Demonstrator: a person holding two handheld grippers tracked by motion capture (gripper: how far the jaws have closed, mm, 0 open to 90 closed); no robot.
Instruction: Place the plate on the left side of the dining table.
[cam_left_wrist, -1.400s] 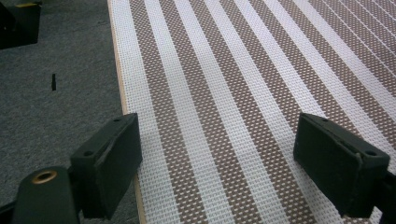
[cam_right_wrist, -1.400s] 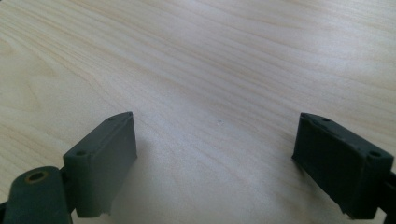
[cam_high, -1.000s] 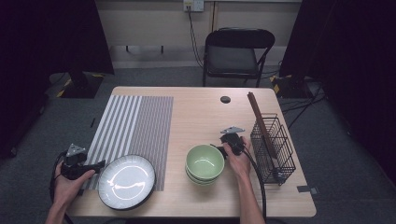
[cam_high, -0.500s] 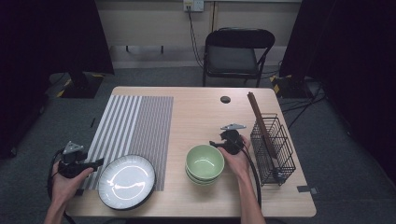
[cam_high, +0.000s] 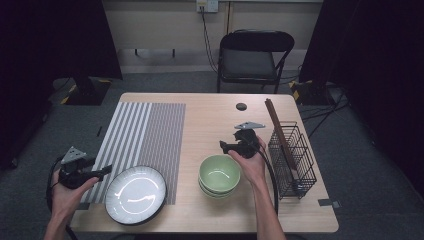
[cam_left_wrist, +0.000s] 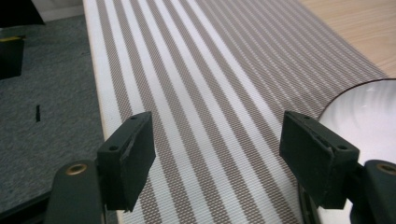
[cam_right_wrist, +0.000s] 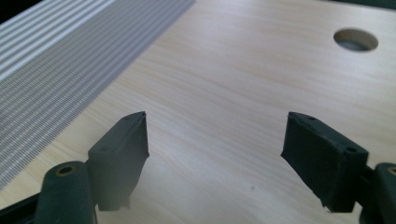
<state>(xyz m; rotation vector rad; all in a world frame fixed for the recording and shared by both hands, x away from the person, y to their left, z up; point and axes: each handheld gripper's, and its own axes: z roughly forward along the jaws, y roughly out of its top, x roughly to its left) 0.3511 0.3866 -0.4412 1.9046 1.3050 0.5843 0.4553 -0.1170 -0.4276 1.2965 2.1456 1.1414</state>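
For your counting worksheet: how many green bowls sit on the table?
2, nested in one stack: the top bowl sits inside the lower bowl, beside the right gripper. More could be hidden within.

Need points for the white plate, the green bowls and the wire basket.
white plate (cam_high: 135, 194), high view, on its glossy centre.
green bowls (cam_high: 219, 174), high view, inside the top bowl of the stack.
wire basket (cam_high: 300, 176), high view, on its right wall.

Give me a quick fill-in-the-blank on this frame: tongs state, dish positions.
1. Both tongs, the left tongs and the right tongs, have their jaws ____.
2. The white plate lies partly on the striped ____.
3. The green bowls sit directly on the bare wooden ____.
4. The wire basket stands to the ____ of the bowls.

Missing words: open; placemat; table; right
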